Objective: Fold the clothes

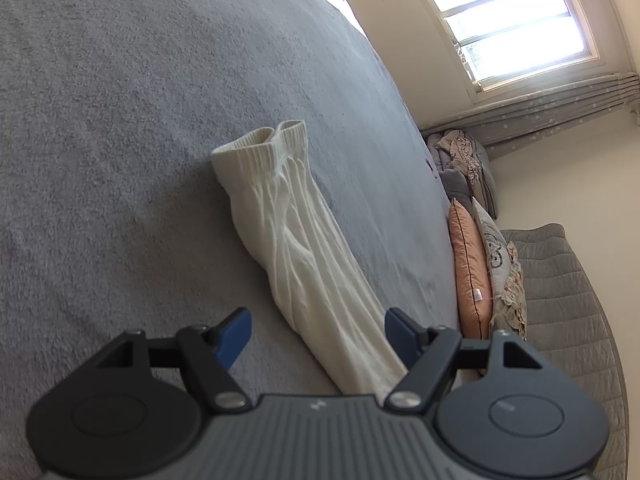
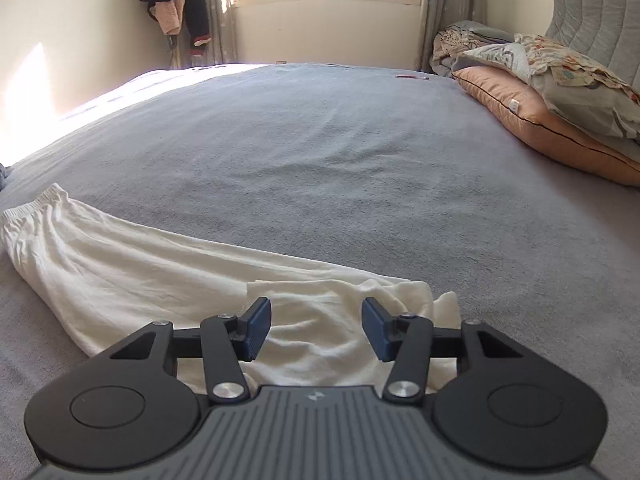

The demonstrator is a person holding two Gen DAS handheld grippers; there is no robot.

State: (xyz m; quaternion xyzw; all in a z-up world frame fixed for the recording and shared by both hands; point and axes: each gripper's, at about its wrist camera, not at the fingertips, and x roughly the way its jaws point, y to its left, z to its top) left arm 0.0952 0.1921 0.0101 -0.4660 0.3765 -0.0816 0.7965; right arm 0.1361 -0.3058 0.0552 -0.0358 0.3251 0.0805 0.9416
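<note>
One white garment (image 1: 304, 240) folded long, wrinkled | left tool (image 1: 318, 334) apart | right tool (image 2: 316, 328) apart

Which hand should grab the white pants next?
Probably the right gripper: its open fingers sit right over the white pants. The left gripper has the cloth only beside one finger.

Bright daylight pouring through the window (image 1: 516, 12), panes blown out to white glare, a sunlit patch washing out the bed (image 2: 320, 152) nearest it, soft shadows elsewhere, strong fisheye bending and dark corners, slight softness throughout
</note>
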